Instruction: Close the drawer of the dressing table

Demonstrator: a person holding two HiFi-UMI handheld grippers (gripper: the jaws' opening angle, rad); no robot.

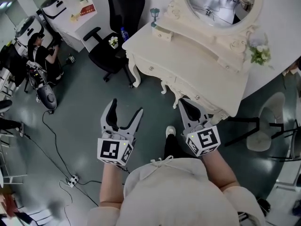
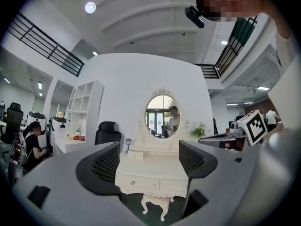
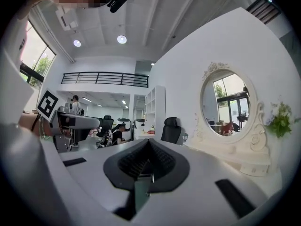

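- The drawer (image 2: 136, 182) is found in the front of the white dressing table (image 1: 188, 55), below the round mirror (image 1: 218, 1)
- In the left gripper view, the drawer's front and its small knob are seen level with the front beside it, so it looks pushed in
- The left gripper (image 1: 126, 108) is held over the grey floor (image 1: 70, 140), apart from the dressing table
- Its jaws are spread wide, and nothing is held between them
- Through the gap between those jaws, the dressing table is seen straight ahead
- The right gripper (image 1: 187, 106) is held just by the front edge of the dressing table
- Its jaws are pressed together, with nothing between them
- Whether the right gripper touches the dressing table cannot be told
- A small lamp (image 1: 154, 15) and a bunch of flowers (image 1: 260, 54) are stood on the counter top
- A black chair (image 1: 124, 8) is parked at the left end of the dressing table
- A seated person (image 1: 40, 55) is seen far off at the left
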